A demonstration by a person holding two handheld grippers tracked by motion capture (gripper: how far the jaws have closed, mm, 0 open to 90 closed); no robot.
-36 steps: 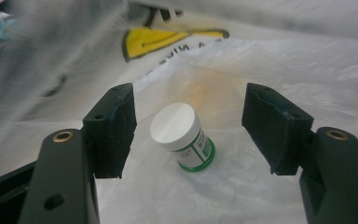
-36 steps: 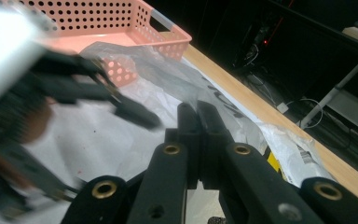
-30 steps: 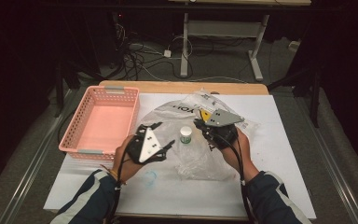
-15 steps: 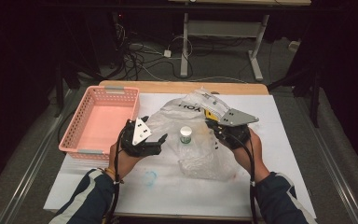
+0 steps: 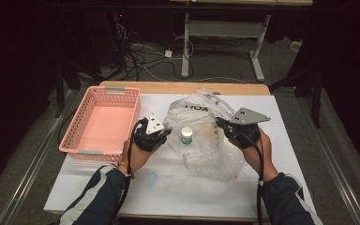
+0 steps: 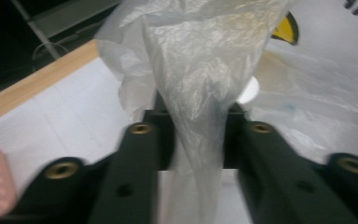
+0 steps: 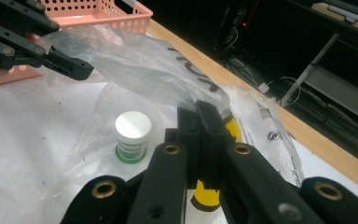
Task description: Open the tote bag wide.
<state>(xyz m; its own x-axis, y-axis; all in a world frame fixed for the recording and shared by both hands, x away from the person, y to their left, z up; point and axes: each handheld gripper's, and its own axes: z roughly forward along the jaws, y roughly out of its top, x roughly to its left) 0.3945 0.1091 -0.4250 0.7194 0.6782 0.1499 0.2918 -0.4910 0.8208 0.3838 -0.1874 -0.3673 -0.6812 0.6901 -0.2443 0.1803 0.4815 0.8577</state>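
Both my hand-held grippers are clamped on the plastic bag (image 5: 206, 136): left hand-held gripper (image 5: 161, 132) and right hand-held gripper (image 5: 221, 124) pinch opposite edges. The small jar (image 5: 186, 135) stands on the counter (image 5: 168, 187) beneath. Pulling too hard could tear the film or topple the jar.

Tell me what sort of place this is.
Probably a lab or workshop set up for recording handling tasks, not a home. A white-covered wooden table sits in a dark room, loose cables trail across the floor behind it, and a metal-legged workbench stands beyond.
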